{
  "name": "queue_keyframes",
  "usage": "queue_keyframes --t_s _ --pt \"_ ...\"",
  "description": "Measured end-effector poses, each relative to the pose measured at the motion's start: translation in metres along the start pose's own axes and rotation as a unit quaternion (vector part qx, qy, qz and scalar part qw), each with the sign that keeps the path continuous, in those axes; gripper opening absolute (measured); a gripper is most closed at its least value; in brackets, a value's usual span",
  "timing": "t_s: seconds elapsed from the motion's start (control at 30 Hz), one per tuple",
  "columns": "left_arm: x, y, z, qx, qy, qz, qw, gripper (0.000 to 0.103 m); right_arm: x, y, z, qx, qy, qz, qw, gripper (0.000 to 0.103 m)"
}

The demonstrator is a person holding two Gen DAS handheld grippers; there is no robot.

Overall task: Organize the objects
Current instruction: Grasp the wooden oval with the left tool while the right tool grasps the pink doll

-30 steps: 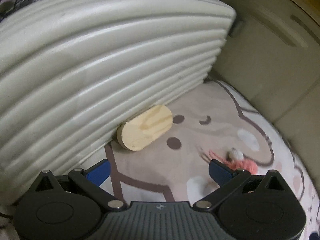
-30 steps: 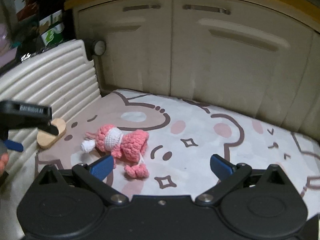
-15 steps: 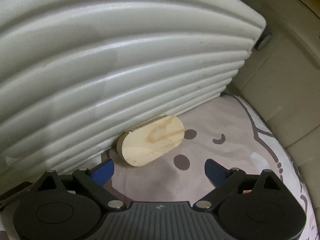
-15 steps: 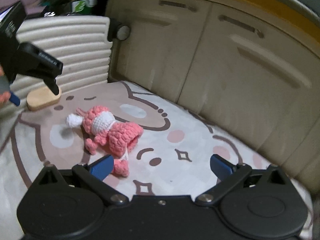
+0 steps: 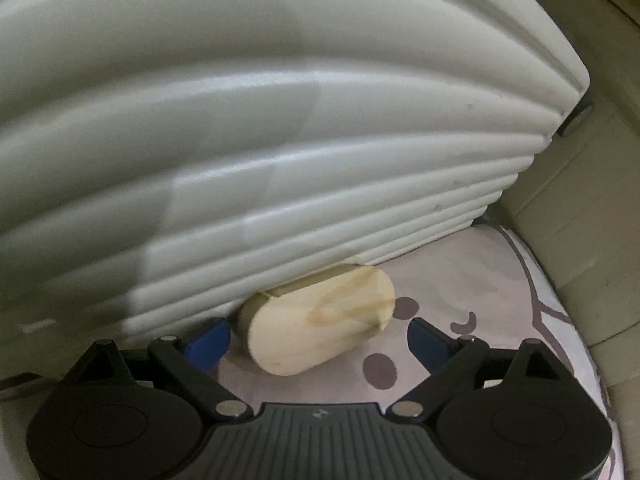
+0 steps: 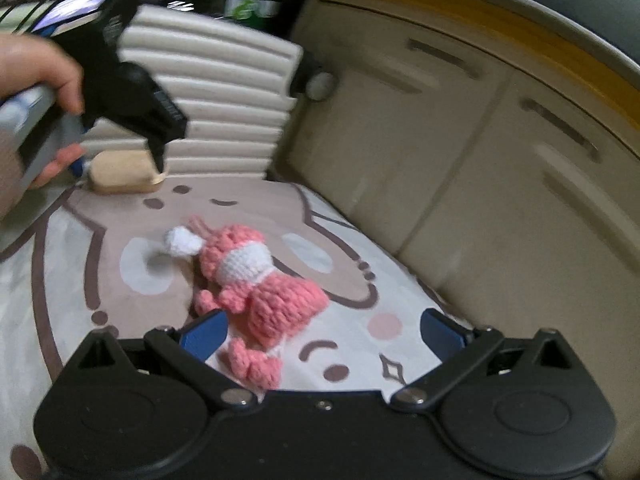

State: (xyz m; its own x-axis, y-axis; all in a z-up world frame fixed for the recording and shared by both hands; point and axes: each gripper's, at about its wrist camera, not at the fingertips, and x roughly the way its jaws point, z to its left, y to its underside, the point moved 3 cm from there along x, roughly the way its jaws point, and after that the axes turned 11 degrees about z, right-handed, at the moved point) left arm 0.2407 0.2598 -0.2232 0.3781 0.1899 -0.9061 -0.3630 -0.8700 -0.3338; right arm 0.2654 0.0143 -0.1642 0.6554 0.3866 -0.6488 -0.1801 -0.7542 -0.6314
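A pale oval wooden block [image 5: 320,328] lies on the printed mat against the foot of a ribbed white panel [image 5: 280,120]. My left gripper [image 5: 318,340] is open and straddles the block, its blue pads [image 5: 208,340] clear of it on either side. In the right wrist view the same block [image 6: 120,174] shows at the far left under the left gripper [image 6: 120,168], which a hand [image 6: 36,68] holds. A pink and white crochet doll [image 6: 256,280] lies on the mat just ahead of my right gripper [image 6: 322,334], which is open; the doll's feet reach between its fingers.
The cartoon-print mat [image 6: 80,280] covers the floor. Beige cabinet doors [image 6: 480,160] close off the right and back. The ribbed panel [image 6: 224,92] stands along the left. Dark clutter sits behind the panel.
The left gripper has come down and closer, so the block now sits between its fingers and the doll has left its view. The right gripper rolled and sank toward the doll.
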Motion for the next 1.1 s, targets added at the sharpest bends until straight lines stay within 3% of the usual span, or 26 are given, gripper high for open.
queue_keyframes --t_s 0.27,0.47,0.53,0.67,0.87,1.1 --pt "0.016 -0.006 0.000 -0.060 0.007 0.024 0.9979 0.096 0.010 -0.018 0.019 -0.092 -0.009 -0.016 0.996 0.103" --pt "0.025 -0.014 0.004 -0.104 0.006 0.025 0.9942 0.100 0.023 -0.027 0.035 -0.150 -0.014 0.000 0.989 0.102" --pt "0.027 -0.015 0.002 -0.110 0.002 0.024 0.9936 0.101 0.028 -0.028 0.037 -0.154 -0.018 0.008 0.988 0.093" --pt "0.028 -0.014 0.001 -0.104 -0.013 0.019 0.9943 0.100 0.038 -0.029 0.044 -0.174 -0.014 0.015 0.984 0.088" --pt "0.027 -0.015 0.000 -0.092 -0.011 0.018 0.9956 0.092 0.047 -0.029 0.053 -0.196 -0.010 0.021 0.980 0.072" --pt "0.024 -0.015 0.001 -0.076 -0.014 0.030 0.9966 0.091 0.053 -0.033 0.045 -0.119 -0.043 0.058 0.990 0.055"
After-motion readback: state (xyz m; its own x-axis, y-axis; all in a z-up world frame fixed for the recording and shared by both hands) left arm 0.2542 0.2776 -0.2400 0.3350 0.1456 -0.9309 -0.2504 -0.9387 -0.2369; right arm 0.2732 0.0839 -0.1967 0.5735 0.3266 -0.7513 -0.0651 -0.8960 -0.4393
